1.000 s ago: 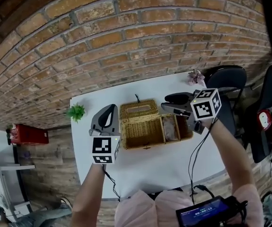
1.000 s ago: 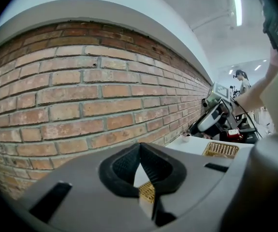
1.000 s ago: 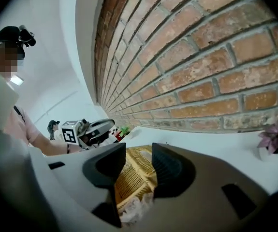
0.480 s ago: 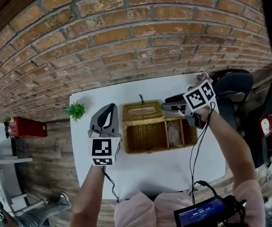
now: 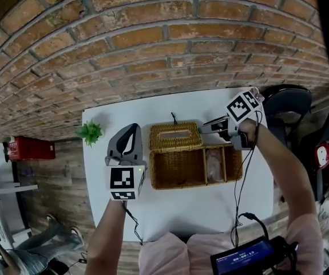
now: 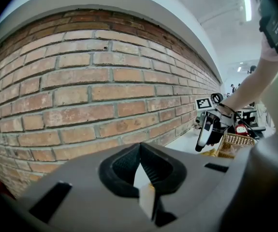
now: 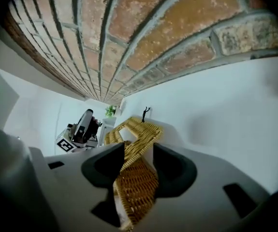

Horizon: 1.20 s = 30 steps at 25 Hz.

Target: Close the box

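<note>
Wicker box [image 5: 194, 166] sits mid tabletop [image 5: 181, 211], lid [image 5: 174, 136] open along its back edge, w/ bare room in front. R tool [image 5: 205, 126] is by the lid's right end, spread, jaws just been opening, wicker showing btwn them but not pinched. L tool [image 5: 131, 135] hangs just beside the box's left edge, pressed together.

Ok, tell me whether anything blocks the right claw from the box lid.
Nothing visible does. The right claw is at the right end of the open wicker lid; its jaws have just been opening, wicker between them, unpressed.
</note>
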Each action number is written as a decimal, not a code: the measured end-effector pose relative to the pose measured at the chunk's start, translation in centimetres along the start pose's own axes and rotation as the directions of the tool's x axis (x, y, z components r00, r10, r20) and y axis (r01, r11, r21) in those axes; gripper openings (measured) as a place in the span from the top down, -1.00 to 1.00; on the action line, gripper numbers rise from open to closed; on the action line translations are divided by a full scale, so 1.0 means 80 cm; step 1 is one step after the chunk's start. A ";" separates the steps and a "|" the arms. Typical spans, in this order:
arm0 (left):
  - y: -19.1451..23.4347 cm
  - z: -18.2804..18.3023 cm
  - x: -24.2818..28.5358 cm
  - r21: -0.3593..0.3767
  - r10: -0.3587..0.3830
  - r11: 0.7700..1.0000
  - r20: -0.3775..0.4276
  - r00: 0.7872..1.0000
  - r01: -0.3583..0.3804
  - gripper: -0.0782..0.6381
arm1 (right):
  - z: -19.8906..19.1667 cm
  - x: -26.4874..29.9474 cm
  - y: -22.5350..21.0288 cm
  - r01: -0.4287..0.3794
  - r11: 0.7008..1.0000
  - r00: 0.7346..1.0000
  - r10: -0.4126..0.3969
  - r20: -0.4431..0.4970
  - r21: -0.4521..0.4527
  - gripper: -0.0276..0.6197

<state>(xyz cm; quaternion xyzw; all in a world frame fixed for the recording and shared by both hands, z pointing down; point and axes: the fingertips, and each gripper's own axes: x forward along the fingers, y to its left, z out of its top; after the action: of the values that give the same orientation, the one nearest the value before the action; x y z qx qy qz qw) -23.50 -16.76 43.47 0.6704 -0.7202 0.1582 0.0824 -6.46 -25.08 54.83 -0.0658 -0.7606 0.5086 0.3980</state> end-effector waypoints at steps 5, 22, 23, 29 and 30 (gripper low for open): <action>0.000 -0.006 0.006 -0.011 0.000 1.000 -0.008 1.000 0.000 0.76 | 0.000 0.011 -0.011 -0.046 0.993 0.998 0.050 -0.038 0.105 0.30; 0.010 -0.015 0.009 -0.010 0.011 1.000 -0.021 1.000 -0.011 0.76 | -0.002 0.037 -0.024 -0.126 0.960 0.985 0.151 -0.083 0.251 0.36; 0.011 -0.014 0.009 -0.009 0.012 1.000 -0.022 1.000 -0.013 0.76 | 0.000 0.037 -0.023 -0.129 0.961 0.985 0.152 -0.078 0.246 0.42; 0.019 -0.012 0.003 -0.006 0.023 1.000 -0.018 1.000 -0.023 0.76 | 0.011 0.028 -0.016 -0.116 0.979 0.991 0.125 -0.044 0.167 0.46; 0.019 -0.012 0.002 -0.006 0.024 1.000 -0.018 1.000 -0.024 0.76 | 0.013 0.026 -0.016 -0.100 0.985 0.993 0.107 -0.044 0.141 0.46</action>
<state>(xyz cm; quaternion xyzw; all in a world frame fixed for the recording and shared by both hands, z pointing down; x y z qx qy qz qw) -25.14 -16.50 44.20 0.6599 -0.7281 0.1629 0.0888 -8.18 -25.35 56.82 -0.0902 -0.7087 0.5783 0.3940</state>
